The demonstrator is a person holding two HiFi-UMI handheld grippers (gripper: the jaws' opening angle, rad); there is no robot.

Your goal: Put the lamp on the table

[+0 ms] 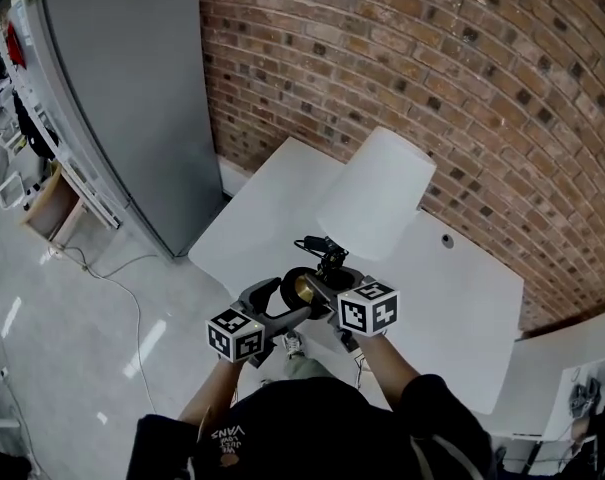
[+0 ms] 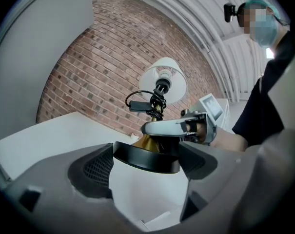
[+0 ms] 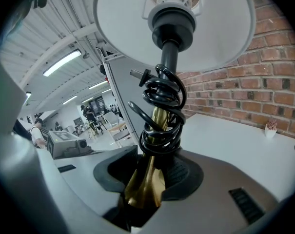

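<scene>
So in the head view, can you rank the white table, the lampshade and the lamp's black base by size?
Largest: white table.
Then: lampshade, flattered by nearness to the camera.
Smallest: black lamp base.

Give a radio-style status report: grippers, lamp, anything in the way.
Left gripper shut on lamp at black base, right gripper shut on brass stem. Lamp in the air by white table, not down yet. Nothing seen in the way.
</scene>
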